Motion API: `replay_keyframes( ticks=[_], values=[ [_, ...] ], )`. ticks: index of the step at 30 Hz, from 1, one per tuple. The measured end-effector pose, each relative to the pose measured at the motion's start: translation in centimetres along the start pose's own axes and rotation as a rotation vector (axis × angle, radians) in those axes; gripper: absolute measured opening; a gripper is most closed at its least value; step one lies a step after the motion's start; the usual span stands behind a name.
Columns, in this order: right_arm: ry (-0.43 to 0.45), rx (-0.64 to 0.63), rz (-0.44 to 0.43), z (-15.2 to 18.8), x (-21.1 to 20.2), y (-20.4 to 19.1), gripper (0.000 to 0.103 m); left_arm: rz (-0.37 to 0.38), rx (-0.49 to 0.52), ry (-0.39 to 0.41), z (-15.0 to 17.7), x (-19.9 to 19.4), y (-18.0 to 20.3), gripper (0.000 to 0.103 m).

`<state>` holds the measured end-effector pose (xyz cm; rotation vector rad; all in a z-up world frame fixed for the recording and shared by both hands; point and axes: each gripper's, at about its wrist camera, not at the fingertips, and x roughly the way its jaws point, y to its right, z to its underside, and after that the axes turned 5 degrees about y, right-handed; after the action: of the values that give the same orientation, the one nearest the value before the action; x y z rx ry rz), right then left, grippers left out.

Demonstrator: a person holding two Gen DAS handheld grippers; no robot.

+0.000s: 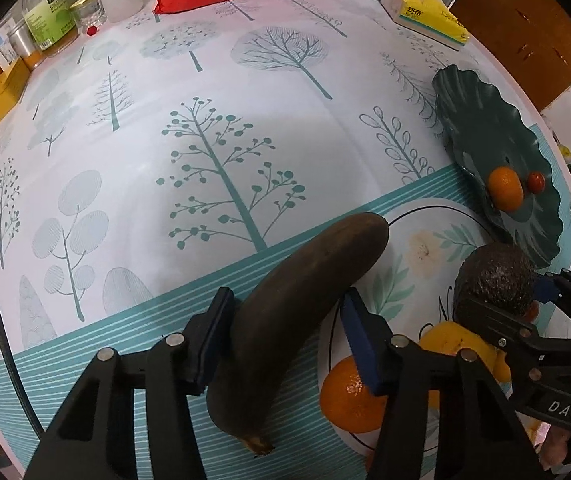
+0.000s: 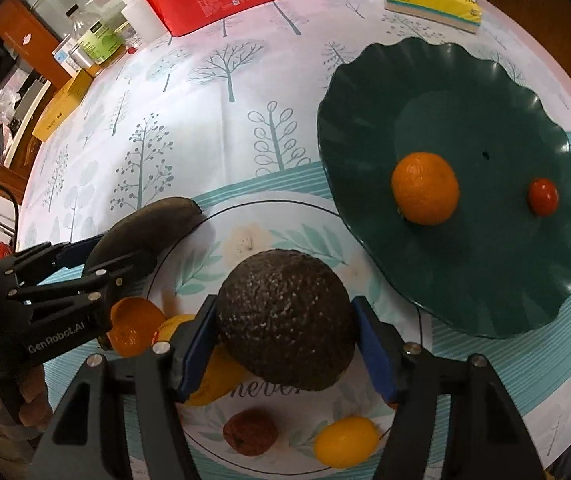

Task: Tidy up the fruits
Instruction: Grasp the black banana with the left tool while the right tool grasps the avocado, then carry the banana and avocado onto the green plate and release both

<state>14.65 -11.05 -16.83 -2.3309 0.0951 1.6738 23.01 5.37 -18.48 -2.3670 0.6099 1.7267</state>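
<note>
Tree-print worktop, green plate near right edge. Left gripper straddling banana, right gripper straddling avocado; grips uncertain. Next: clamp, lift, carry to plate.

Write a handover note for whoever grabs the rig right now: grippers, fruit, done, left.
Left gripper: jaws astride the dark banana, left pad touching, right pad with a gap.
Right gripper: jaws astride the avocado; grip unclear.
Green plate: holds one orange and a small red fruit.
Left on the cloth: banana, avocado, another orange, yellow fruits, a reddish fruit.
</note>
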Motion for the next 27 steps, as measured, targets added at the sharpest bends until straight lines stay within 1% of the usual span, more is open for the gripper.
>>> replay_keyframes(
  ticks=[1,3,6,10,14,17,20,24,27],
  values=[
    [0.004,-0.003,0.005,0.1,-0.1,0.0,0.065,0.001,-0.004,0.003,0.1,-0.1,-0.1,0.050],
    [0.012,-0.006,0.008,0.2,-0.3,0.0,0.065,0.003,-0.014,0.012,0.2,-0.4,-0.1,0.042],
    [0.036,-0.010,0.010,0.4,-1.1,0.1,0.065,-0.017,-0.018,0.037,0.1,-0.9,-0.1,0.037],
    [0.072,-0.023,0.019,0.6,-2.5,0.2,0.065,-0.018,-0.026,0.068,0.0,-2.3,0.2,0.037],
    [0.110,-0.022,0.022,0.7,-4.3,0.4,0.065,-0.027,-0.025,0.101,0.3,-4.6,0.3,0.036],
    [0.138,-0.020,0.018,0.8,-6.0,0.6,0.065,-0.021,-0.025,0.133,0.3,-6.9,0.8,0.036],
    [0.160,-0.024,0.020,0.9,-7.5,0.8,0.065,0.000,-0.008,0.170,0.4,-9.7,2.2,0.036],
    [0.200,-0.036,0.029,0.9,-9.9,1.4,0.065,0.018,0.036,0.224,0.8,-13.4,5.0,0.036],
    [0.224,-0.037,0.036,0.6,-11.3,2.2,0.065,0.036,0.053,0.255,0.5,-15.3,6.9,0.036]
  ],
)
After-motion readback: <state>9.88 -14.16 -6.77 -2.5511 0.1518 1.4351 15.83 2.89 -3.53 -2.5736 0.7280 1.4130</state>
